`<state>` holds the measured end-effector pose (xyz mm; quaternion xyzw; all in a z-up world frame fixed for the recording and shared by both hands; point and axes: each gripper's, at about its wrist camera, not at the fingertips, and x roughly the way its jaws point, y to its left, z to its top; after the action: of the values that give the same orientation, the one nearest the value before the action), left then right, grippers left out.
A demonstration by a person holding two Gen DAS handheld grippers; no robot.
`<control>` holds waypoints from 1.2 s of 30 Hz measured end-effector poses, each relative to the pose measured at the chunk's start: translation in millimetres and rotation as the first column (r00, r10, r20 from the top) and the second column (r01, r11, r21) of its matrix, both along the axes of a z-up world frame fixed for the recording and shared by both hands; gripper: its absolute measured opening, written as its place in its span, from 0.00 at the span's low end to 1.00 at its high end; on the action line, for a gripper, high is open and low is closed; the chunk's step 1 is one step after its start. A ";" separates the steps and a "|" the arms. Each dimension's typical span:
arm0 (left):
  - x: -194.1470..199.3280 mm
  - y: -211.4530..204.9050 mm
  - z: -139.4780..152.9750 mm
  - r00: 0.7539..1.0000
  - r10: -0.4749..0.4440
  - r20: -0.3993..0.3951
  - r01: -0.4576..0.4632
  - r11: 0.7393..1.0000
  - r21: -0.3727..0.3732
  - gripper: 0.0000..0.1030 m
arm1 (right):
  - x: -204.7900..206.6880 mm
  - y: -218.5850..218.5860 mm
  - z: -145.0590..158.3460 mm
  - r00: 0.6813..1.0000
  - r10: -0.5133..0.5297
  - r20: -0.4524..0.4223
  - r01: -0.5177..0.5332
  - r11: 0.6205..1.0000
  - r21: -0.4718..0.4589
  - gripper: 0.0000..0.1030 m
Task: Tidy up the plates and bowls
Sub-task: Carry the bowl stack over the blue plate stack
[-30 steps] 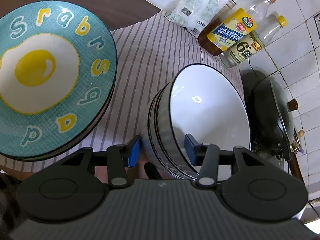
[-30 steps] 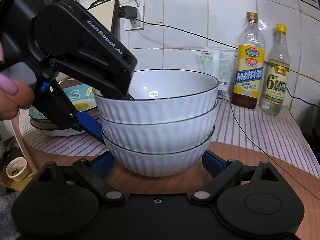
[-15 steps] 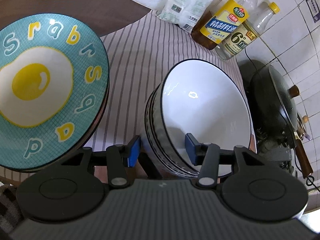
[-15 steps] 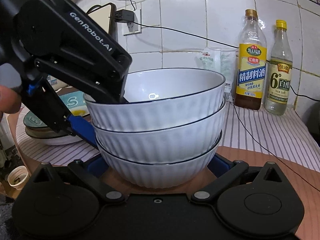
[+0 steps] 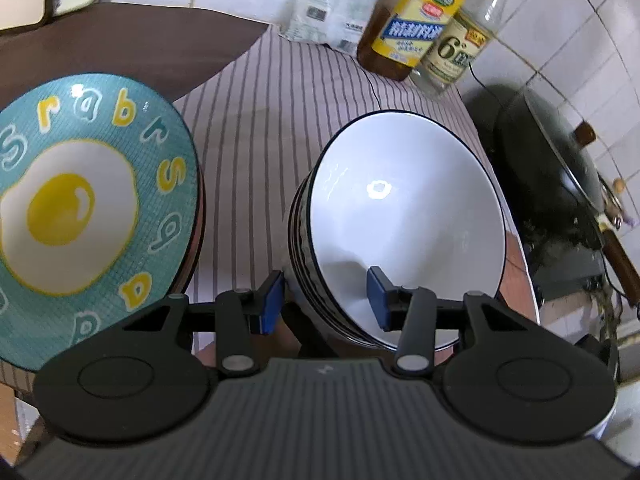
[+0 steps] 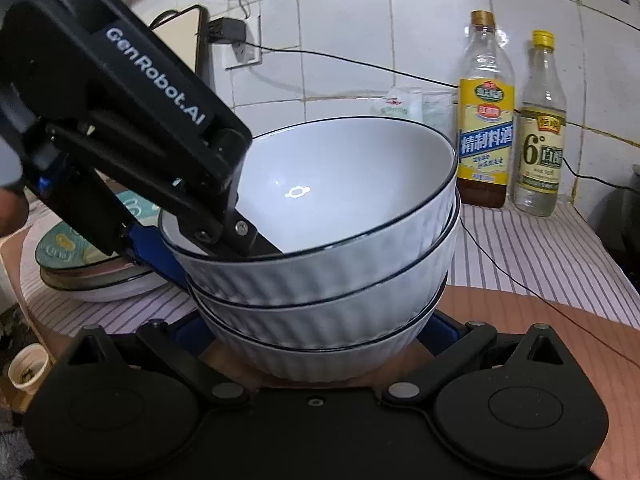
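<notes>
White ribbed bowls (image 6: pixel 320 272), three nested in a stack, sit on the desk (image 6: pixel 540 328) near its front edge, where brown wood meets a striped cloth (image 5: pixel 256 128). The left gripper (image 5: pixel 326 298) straddles the top bowl's rim, one blue finger inside, one outside; whether it pinches the rim I cannot tell. The right gripper (image 6: pixel 316 330) has its fingers spread wide on either side of the bottom bowl. Beside the stack, toward the desk's left edge, lies a teal fried-egg plate (image 5: pixel 80 208) on other plates. Two bottles (image 6: pixel 512 120) stand by the tiled wall.
</notes>
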<state>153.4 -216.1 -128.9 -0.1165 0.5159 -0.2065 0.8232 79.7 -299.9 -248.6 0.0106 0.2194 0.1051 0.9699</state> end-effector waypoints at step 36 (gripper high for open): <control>-23.5 131.8 124.1 0.985 0.036 0.170 -0.035 0.999 -0.010 0.41 | 9.9 104.7 110.0 0.974 0.123 0.191 -0.119 0.992 -0.030 1.00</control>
<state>129.9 -84.3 -4.9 -0.1106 0.4407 -0.2028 0.8674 89.6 -195.2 -138.6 -0.0218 0.1258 0.1626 0.9784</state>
